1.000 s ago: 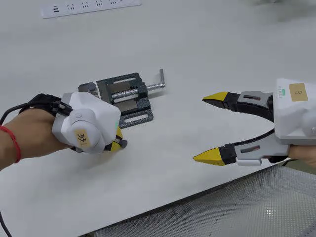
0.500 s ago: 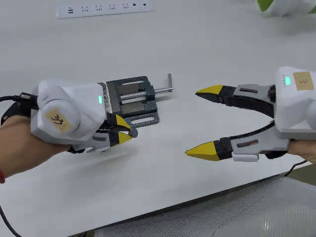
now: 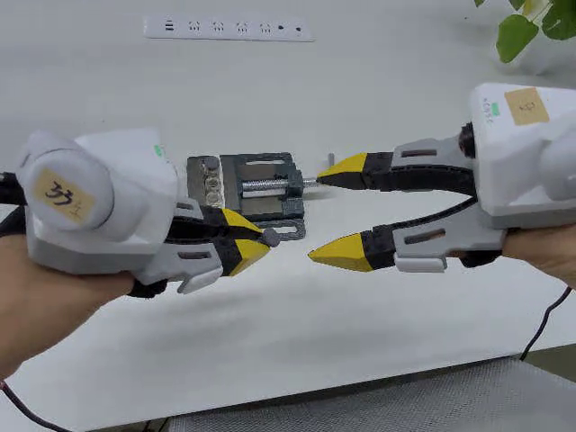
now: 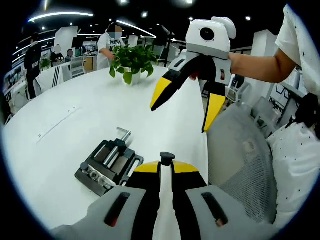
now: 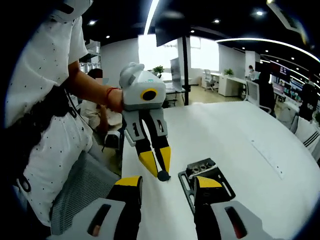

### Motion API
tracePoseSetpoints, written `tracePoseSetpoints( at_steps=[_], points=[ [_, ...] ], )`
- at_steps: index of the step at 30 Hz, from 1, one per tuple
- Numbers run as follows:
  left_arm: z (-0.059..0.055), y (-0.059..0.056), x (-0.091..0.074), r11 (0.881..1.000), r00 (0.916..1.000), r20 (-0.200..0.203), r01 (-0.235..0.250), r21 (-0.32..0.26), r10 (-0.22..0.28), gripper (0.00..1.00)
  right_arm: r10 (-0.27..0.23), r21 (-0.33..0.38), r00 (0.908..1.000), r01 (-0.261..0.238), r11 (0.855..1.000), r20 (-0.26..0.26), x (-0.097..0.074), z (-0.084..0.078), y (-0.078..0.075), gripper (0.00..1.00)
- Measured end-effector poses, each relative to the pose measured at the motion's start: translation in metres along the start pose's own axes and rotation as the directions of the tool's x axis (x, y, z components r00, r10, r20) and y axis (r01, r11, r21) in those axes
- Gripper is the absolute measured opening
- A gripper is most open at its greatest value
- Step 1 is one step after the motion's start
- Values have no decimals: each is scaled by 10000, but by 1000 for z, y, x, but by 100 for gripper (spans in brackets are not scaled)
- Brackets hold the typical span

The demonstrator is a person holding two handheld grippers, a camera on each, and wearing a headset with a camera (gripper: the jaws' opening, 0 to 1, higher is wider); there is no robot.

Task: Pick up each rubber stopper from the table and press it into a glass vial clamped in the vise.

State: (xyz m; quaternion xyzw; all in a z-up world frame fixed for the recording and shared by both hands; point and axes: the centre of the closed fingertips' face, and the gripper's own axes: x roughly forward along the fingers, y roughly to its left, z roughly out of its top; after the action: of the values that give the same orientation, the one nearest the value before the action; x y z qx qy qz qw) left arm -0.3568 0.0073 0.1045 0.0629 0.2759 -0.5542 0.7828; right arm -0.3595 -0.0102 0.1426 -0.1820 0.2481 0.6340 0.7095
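Pinching: my left tongs [image 3: 264,240] closed on a small, round, dark rubber stopper [image 3: 269,238], just on the near side of the vise [image 3: 261,186].
Right tongs [image 3: 315,217]: wide apart, empty.
Vise: boxy dark metal, threaded screw; vials [image 3: 212,185] clamped at its left.
Table [image 3: 378,81]: smooth white; power strip [image 3: 229,27] far, green leaves [image 3: 515,31] far right.

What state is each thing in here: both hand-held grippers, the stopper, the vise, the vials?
rubber stopper: pinched between jaw tips, not yet pressed in.
left hand-held gripper: shut on the rubber stopper.
right hand-held gripper: open, holding nothing.
vise: flat on the table, neither gripper touching it.
glass vials: upright in a row at the vise's end; stoppered or not, too small to tell.
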Motion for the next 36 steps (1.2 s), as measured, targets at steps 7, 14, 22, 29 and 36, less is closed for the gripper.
tracePoseSetpoints(
  at_steps=[7, 14, 22, 29, 36],
  points=[
    [11, -8, -7, 9958, 9996, 276, -52, -910, 77, 4, 948, -796, 9922, -1013, 9917, -816, 13, 6, 8, 22],
    [15, -14, -11, 9947, 9996, 271, 14, -1025, 13, 4, 1423, -1102, 9823, -1558, 9816, -1215, 19, 8, 13, 14],
    [21, -17, -14, 9958, 9996, 283, 80, -915, -54, 4, 1751, -1166, 9736, -1928, 9743, -1466, 20, 7, 19, 9],
    [21, -16, -14, 9963, 9995, 291, 134, -849, -109, 4, 1844, -1169, 9708, -2031, 9721, -1535, 20, 7, 22, 7],
    [20, -19, -15, 9980, 9997, 160, 206, -602, -197, 4, 1933, -1180, 9679, -2133, 9698, -1608, 20, 8, 25, 7]
  ],
)
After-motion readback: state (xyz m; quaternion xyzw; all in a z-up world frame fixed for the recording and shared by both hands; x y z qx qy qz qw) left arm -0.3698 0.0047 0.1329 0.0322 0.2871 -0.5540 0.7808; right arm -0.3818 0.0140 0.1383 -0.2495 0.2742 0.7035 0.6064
